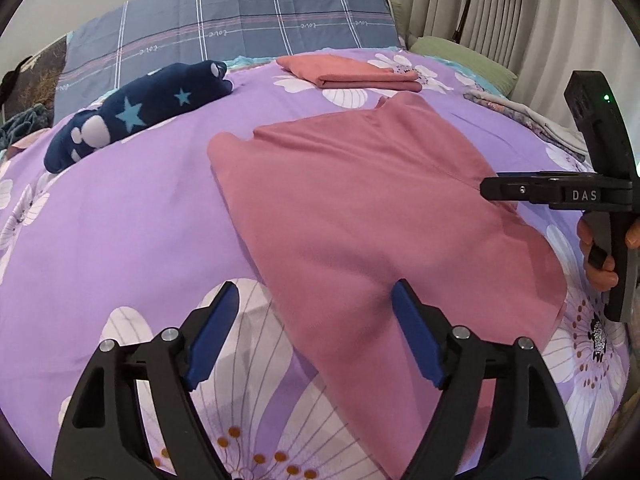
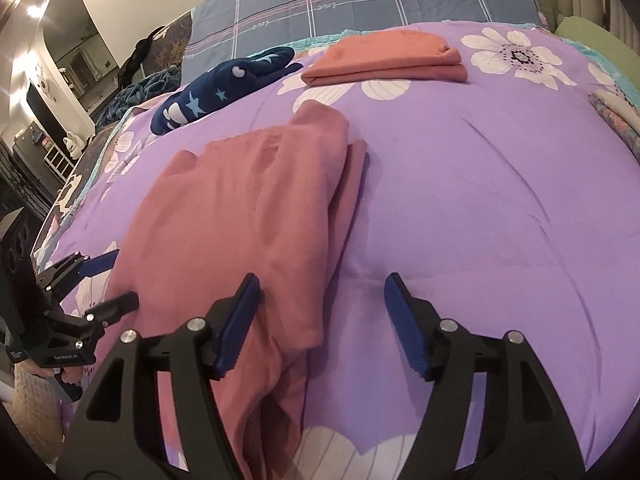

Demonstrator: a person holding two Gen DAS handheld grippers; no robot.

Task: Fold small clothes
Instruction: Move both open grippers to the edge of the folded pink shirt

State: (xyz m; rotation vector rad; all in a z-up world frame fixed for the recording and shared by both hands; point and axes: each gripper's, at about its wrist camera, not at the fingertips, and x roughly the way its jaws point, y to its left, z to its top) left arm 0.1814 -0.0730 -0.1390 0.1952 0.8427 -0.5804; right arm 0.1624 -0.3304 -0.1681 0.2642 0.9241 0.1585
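A pink garment (image 1: pixel 360 216) lies flat on the purple flowered bedspread (image 1: pixel 132 216), folded lengthwise into a long strip. My left gripper (image 1: pixel 316 320) is open above its near left edge, with one blue pad (image 1: pixel 412 332) over the cloth and the other over the bedspread. In the right wrist view the same garment (image 2: pixel 240 216) runs up the left half. My right gripper (image 2: pixel 322 308) is open over its right edge, holding nothing. The right gripper (image 1: pixel 490 189) shows side-on at the garment's right side, held in a hand. The left gripper (image 2: pixel 124 278) shows open at the garment's left edge.
A folded salmon garment (image 1: pixel 352 72) lies at the back of the bed. To its left is a rolled navy piece with stars (image 1: pixel 136 116). A blue plaid quilt (image 1: pixel 240 20) lies behind. A stack of folded clothes (image 1: pixel 520 120) and a green pillow (image 1: pixel 460 58) sit at right.
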